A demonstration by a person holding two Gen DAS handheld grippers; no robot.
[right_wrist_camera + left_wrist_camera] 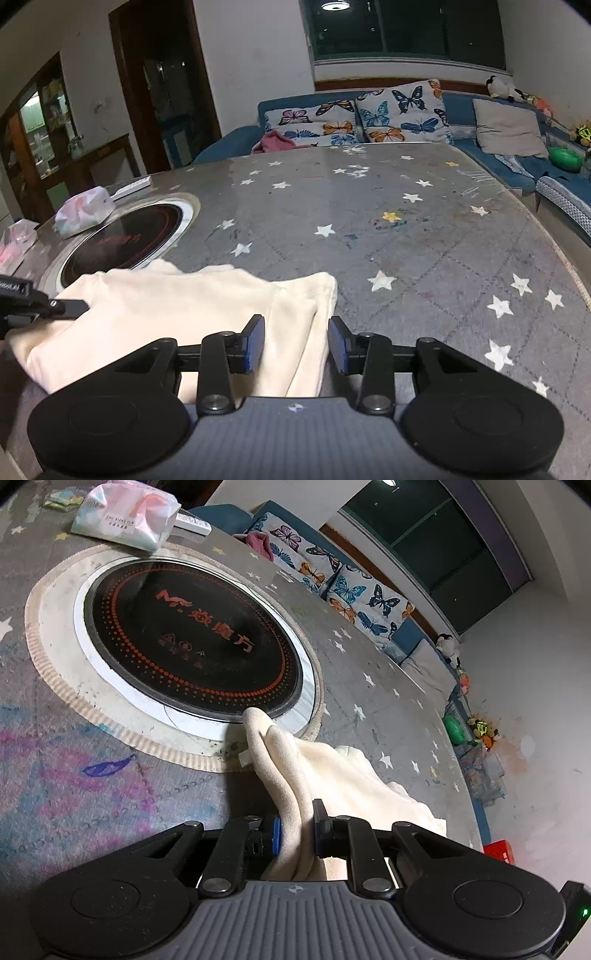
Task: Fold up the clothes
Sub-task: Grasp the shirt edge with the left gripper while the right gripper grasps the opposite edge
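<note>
A cream fleece garment (177, 306) lies spread on the grey star-patterned table (369, 206), its left part near the round cooktop. My left gripper (295, 830) is shut on a bunched fold of the garment (291, 775) and holds it slightly raised; it also shows at the left edge of the right wrist view (55, 306). My right gripper (296, 341) is open, its jaws standing either side of the garment's right edge, not closed on it.
A black round cooktop (192, 642) with a white ring is set in the table. A tissue pack (125, 513) and a remote (192, 524) lie beyond it. A blue sofa with butterfly cushions (369, 118) borders the table's far side.
</note>
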